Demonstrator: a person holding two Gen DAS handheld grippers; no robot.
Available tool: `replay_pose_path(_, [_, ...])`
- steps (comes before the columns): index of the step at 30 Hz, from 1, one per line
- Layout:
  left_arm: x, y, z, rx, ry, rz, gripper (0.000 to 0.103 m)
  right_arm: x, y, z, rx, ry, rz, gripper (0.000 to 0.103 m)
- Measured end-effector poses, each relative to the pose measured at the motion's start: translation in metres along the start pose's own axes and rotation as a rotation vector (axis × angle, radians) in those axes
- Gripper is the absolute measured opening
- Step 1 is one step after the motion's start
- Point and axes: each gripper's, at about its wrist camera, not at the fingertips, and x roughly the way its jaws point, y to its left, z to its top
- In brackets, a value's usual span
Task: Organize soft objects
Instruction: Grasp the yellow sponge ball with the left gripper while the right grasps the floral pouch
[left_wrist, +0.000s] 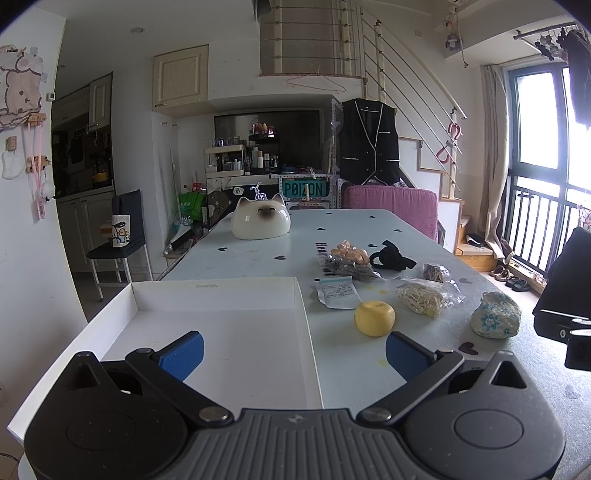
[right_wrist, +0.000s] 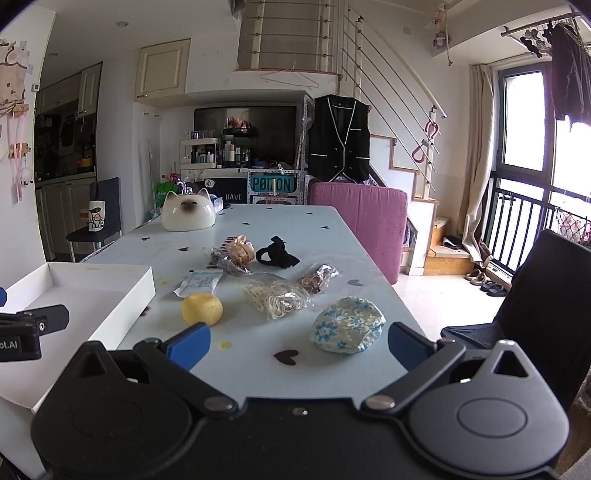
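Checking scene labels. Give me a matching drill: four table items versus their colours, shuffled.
Items:
1. sponge ball
2. floral pouch
3. scrunchie
4. tray

Colours:
A. black
B. white
C. yellow
D. blue and green pattern

Pairs: 1-C, 2-D, 3-A, 4-B

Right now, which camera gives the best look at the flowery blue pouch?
The right wrist view: the pouch lies whole, close ahead of the open right gripper. In the left wrist view the pouch sits off toward the right edge, smaller and distorted.
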Motion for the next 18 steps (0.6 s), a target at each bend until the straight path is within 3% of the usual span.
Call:
replay_pose_path(11, [0.019,-0.021,0.034,0.036,-0.021,-0.012,0.103,0.006,-0.024,0.012,0.028,-0.03,-0.012,0.103])
replay_pose_path(18, [0.041,-0.037,0.049,0.037,-0.022,-0.086,0.103,0.022,-0.05,0.028,0.033,-0.068,-0.049,0.103])
